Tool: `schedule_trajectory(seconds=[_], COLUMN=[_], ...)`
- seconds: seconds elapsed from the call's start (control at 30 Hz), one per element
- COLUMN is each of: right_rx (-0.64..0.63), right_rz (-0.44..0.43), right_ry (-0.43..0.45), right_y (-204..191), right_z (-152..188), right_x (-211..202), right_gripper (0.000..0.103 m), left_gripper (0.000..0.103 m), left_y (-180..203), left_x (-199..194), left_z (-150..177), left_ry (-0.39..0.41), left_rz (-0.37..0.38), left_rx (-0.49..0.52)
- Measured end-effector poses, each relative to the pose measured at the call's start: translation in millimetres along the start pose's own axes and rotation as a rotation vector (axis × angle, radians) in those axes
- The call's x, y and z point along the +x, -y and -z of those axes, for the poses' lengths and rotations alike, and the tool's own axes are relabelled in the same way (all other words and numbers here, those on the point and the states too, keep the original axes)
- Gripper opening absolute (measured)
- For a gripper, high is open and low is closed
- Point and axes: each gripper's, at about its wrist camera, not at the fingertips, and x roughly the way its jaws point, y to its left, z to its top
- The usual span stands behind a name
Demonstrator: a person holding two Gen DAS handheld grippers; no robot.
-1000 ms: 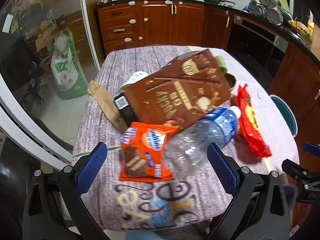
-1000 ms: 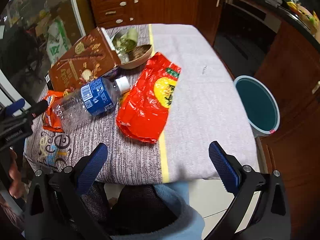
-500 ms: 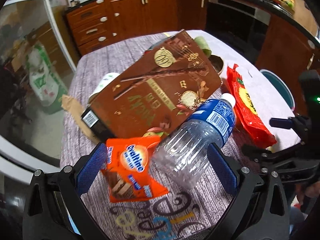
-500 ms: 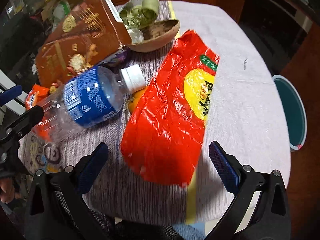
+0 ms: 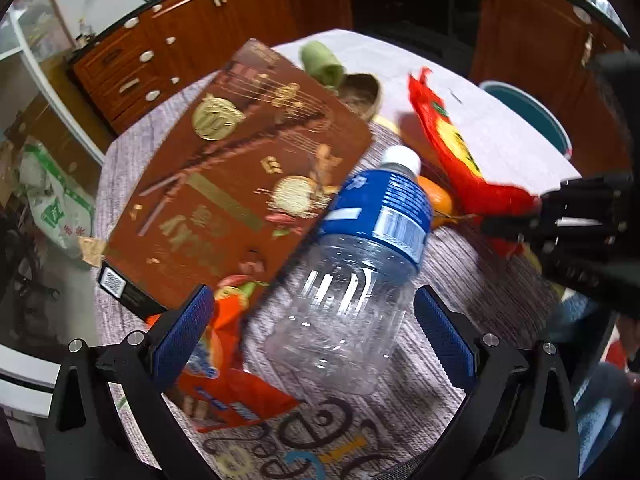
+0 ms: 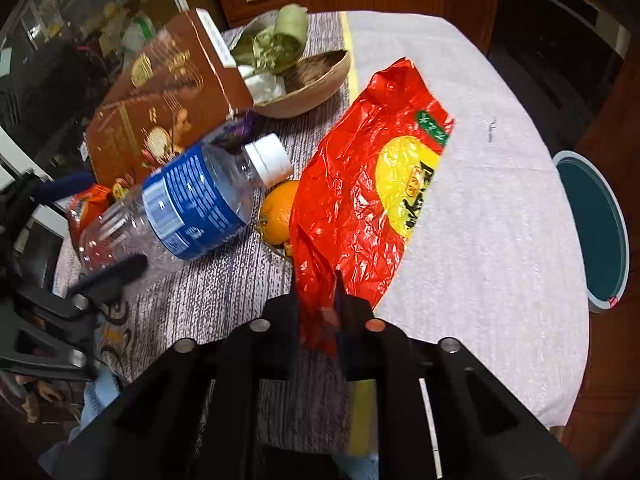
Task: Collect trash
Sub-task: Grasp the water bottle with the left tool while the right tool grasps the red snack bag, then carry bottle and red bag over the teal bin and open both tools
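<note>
left wrist view: the left gripper [image 5: 308, 320] points down at the tabletop [image 5: 496, 292] with its blue-padded fingers [image 5: 182, 332] spread wide and gripping nothing. the clear plastic bottle [image 5: 356, 280] lies on its side between them, its base nearest the camera and its white cap pointing away; no pad touches it. left of the bottle, an orange snack wrapper [image 5: 232, 392] lies partly under the left finger. behind the wrapper and touching the bottle's left side rests a big brown biscuit box [image 5: 236, 180]. an orange fruit [image 5: 438, 204] sits just right of the bottle's neck. right of the fruit lies a red plastic bag [image 5: 460, 156], whose near end is pinched by the dark right gripper [image 5: 520, 220]. beyond the bottle's cap sits a brown bowl [image 5: 362, 94]. far right of the bottle, off the tabletop, stands a teal bin [image 5: 532, 116].

right wrist view: the right gripper [image 6: 318, 300] has its fingers closed tight on the near edge of the red plastic bag [image 6: 372, 184], red film bunched between them. the bag lies flat, right of the bottle [image 6: 188, 208], with the orange fruit [image 6: 280, 210] between bottle and bag. the biscuit box [image 6: 160, 92] leans behind the bottle, and the bowl [image 6: 308, 80] holding crumpled green and white wrappers sits behind the cap. the left gripper [image 6: 92, 236] shows at the bottle's base, fingers on either side of it. the teal bin [image 6: 596, 228] stands far right of the bottle, below the tabletop's edge.
</note>
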Motion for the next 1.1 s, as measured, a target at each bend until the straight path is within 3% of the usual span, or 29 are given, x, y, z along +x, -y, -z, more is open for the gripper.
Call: schedule_trajectory(seconds=[0.17, 0.3, 0.33, 0.37, 0.4, 0.73, 1.1], right_rx=[0.058, 0.063, 0.068, 0.076, 0.085, 0.125, 0.154], right_rz=[-0.085, -0.074, -0.069, -0.067, -0.068, -0.121, -0.095], right_ry=[-0.012, -0.016, -0.008, 0.001, 0.006, 0.092, 0.181], right_y=[14, 24, 28, 32, 36, 49, 68], right_z=[3, 5, 8, 10, 10, 9, 3], right_x=[-15, -21, -24, -27, -30, -62, -103], right_gripper=[0.011, 0.011, 0.011, 0.011, 0.01, 0.007, 0.007], left_gripper=[0.099, 0.097, 0.087, 0.07, 0.068, 0.063, 0.063], left_y=[16, 21, 24, 29, 32, 37, 43], left_x=[7, 19, 20, 18, 18, -14, -61], left_z=[3, 3, 3, 3, 3, -7, -33], left_ry=[-0.019, -0.038, -0.033, -0.023, -0.021, 0.04, 0.164], left_rz=[0.02, 0.028, 0.029, 0.027, 0.032, 0.061, 0.101], left_rx=[0.049, 0.058, 0.06, 0.067, 0.071, 0.024, 0.006])
